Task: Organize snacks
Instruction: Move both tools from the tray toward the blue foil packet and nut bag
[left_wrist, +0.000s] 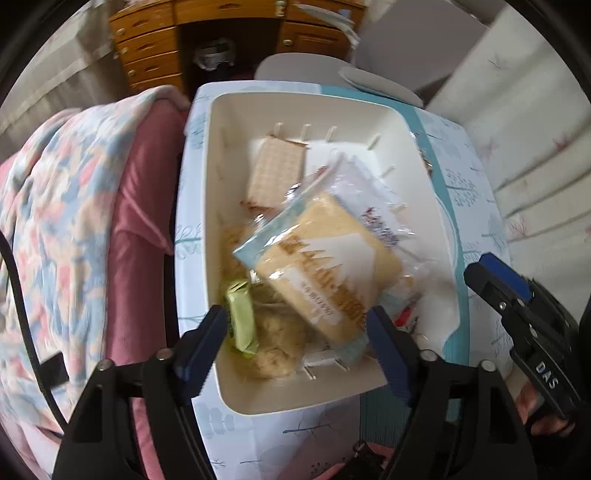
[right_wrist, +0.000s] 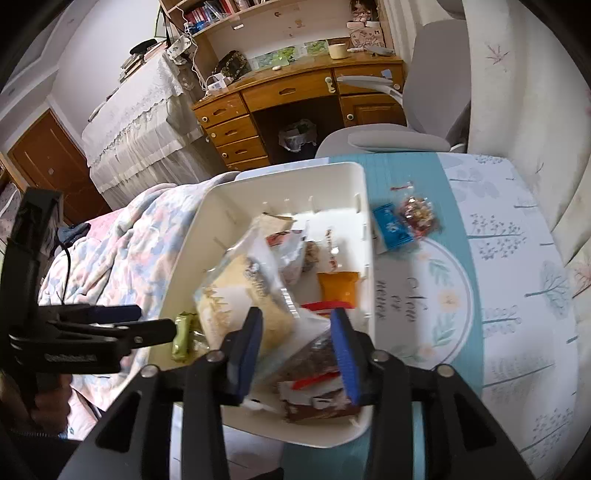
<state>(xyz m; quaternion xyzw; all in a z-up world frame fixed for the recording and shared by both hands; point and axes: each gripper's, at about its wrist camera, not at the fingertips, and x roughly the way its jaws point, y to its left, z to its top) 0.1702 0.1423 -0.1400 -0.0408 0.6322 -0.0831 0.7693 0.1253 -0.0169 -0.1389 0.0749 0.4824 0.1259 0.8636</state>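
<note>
both grippers hang over the white bin because that is where the snacks go. the bin sits on the tabletop, close to its left edge, next to a bed with a flowery blanket.

the left gripper points down into the near end of the bin. its fingers are spread wide and pinch nothing. a big yellow cracker pack lies just under them, tilted on top of the pile, so it looks just let go.

the right gripper is over the near right corner of the bin. its fingers are partly spread, and a clear bag with dark bits lies between them. it looks loose, not squeezed.

inside the bin there is also a small green bar by the left wall, a checked wafer pack at the far end, and an orange packet by the right wall.

two snacks are not in yet. a blue packet and a little red candy bag lie on the tabletop just right of the bin. i think those go in next.
</note>
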